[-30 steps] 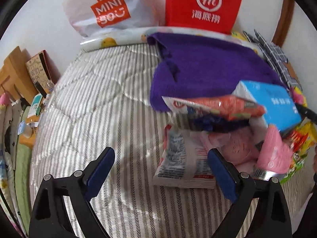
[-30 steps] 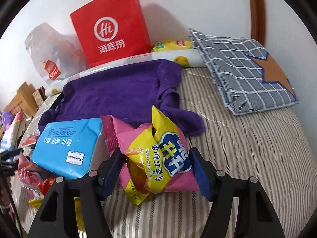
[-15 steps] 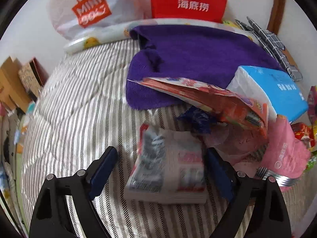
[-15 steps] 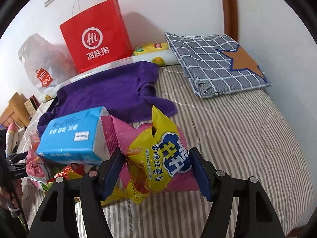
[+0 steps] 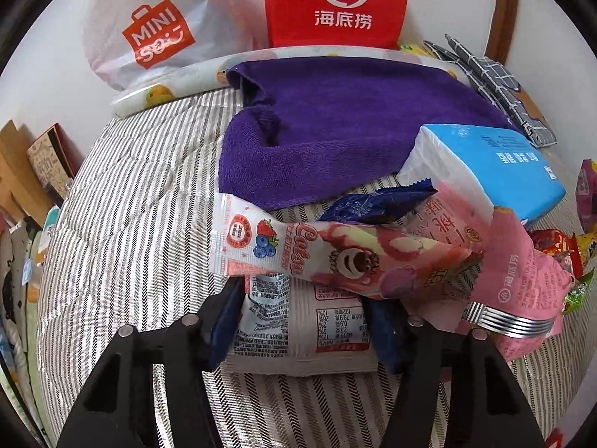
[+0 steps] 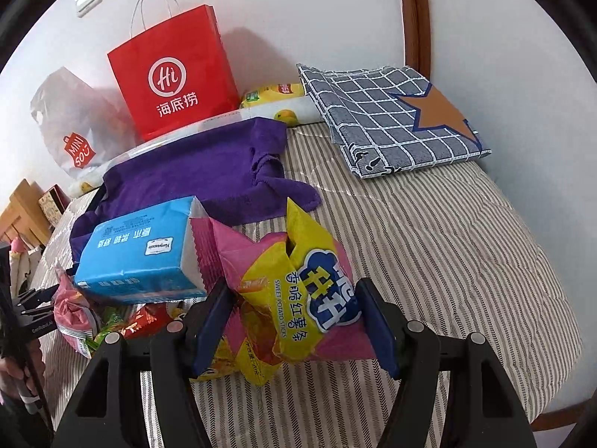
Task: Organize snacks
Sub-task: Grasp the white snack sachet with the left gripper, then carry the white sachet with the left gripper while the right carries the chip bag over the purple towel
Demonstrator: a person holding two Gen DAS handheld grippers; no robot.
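Left wrist view has the left gripper (image 5: 304, 330) closed around a white packet (image 5: 302, 326) that lies printed-back-up on the striped bed (image 5: 141, 201), at the near edge of the snack heap. A pink Colero bar (image 5: 335, 254) rests across the packet's far end, so I would lift slowly and draw the packet toward the near side, letting the bar slide off instead of dragging the pile along. A firm but light squeeze suits it, since the packet looks soft and flat, its wrapper covered in small black text and a nutrition table.

Right wrist view shows the right gripper (image 6: 294, 326) clamped on a yellow and pink sweet potato stick bag (image 6: 298, 298), held above the bed just right of a blue tissue pack (image 6: 145, 257). That bag is puffy and crinkled, likely to crush if pinched harder. Beyond lie a purple towel (image 6: 201, 171) and a red bag (image 6: 175, 78) by the wall.
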